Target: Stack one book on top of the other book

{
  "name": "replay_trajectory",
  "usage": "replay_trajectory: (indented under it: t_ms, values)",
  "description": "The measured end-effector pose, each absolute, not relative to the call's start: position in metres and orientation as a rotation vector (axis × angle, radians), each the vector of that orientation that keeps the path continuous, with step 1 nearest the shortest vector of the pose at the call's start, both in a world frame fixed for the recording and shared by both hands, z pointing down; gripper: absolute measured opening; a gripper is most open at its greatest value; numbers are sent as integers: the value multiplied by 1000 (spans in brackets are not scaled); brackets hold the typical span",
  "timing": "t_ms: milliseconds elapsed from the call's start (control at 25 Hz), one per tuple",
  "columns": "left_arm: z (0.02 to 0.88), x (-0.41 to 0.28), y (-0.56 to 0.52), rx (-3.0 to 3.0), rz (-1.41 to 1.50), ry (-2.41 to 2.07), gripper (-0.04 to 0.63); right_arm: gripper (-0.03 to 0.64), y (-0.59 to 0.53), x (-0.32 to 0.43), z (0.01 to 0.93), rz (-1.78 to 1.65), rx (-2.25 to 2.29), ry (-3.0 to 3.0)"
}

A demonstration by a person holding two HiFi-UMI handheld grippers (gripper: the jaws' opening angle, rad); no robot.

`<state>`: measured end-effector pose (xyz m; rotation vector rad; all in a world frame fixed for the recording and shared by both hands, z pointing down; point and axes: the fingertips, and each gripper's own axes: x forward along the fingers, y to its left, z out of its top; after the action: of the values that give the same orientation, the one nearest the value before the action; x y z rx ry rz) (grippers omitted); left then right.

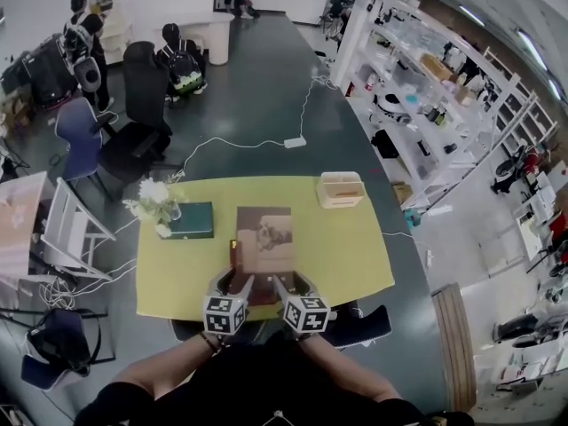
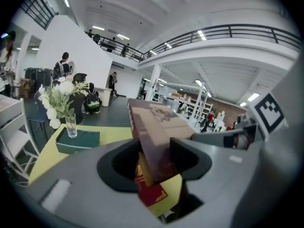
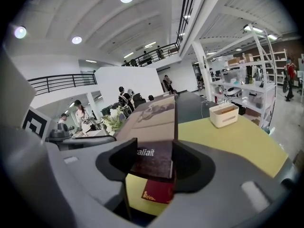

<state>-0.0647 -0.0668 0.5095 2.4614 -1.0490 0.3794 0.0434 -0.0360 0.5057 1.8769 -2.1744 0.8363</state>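
Both grippers clamped on the brown book's near edge

The left gripper (image 1: 235,284) and right gripper (image 1: 291,284) pinch the brown book (image 1: 264,238) over a red book (image 2: 149,189), which is mostly hidden. Left of the brown book a glass vase (image 1: 173,211) holds white flowers (image 1: 151,193). To its right is a beige box (image 1: 341,190), contents unclear.

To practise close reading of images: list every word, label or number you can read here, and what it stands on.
"aliait": white letters on the brown book's cover, between the right gripper's jaws; its start may be hidden.
Gold print on the red book: too small to read.
Marker cubes: square patterns only, no words.
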Motion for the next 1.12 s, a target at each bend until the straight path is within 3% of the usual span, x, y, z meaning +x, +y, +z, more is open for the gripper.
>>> replay_trajectory:
  t_ms: [480,1120]
  values:
    - [545,-60,-84,2412,345,-1089,218,230,-58,52,540,856,1804,-2205]
    - [664,-68,-99,2317,399,-1123,218,230,-81,45,661,963,1642,-2212]
